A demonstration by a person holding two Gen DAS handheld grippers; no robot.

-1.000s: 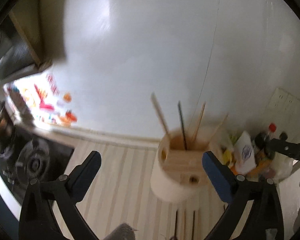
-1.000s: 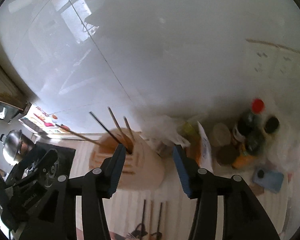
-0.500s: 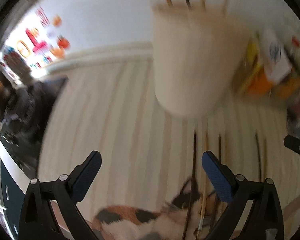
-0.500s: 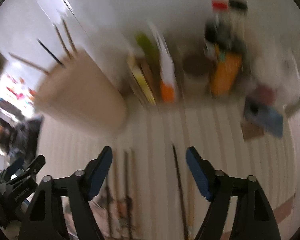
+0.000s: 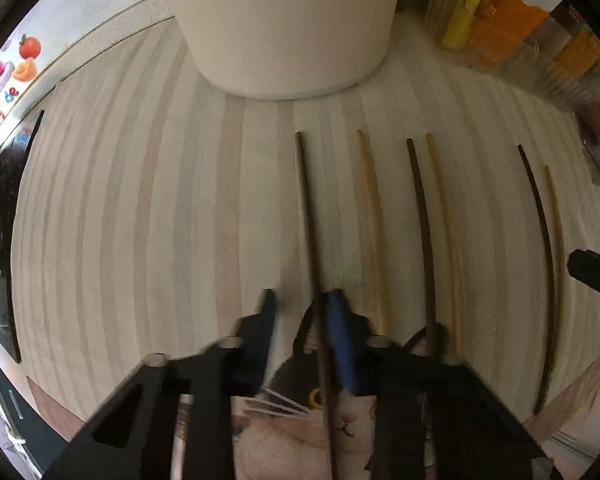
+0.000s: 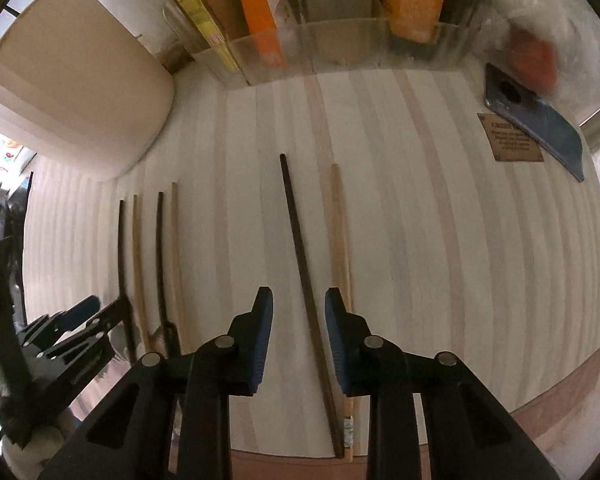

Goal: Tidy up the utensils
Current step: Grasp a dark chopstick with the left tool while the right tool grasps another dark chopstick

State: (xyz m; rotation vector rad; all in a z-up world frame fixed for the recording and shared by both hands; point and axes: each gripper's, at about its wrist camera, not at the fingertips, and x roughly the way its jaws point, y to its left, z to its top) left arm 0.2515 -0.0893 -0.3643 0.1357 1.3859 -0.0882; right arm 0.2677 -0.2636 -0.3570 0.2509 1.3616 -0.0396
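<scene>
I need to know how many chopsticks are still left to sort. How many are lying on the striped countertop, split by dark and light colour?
Dark brown chopsticks: 3, the leftmost between the left gripper fingers, another between the right gripper fingers.
Light wooden chopsticks: 3, for example this one.
Total: 6 on the striped countertop.

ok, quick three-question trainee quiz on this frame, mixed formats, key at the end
1. True or false: the left claw is shut on a light chopstick.
2. How many chopsticks lie on the board?
3. What lies between the fingers of the right claw? A) a dark chopstick B) a light chopstick C) nothing
Key: 1 false; 2 six; 3 A.
</scene>
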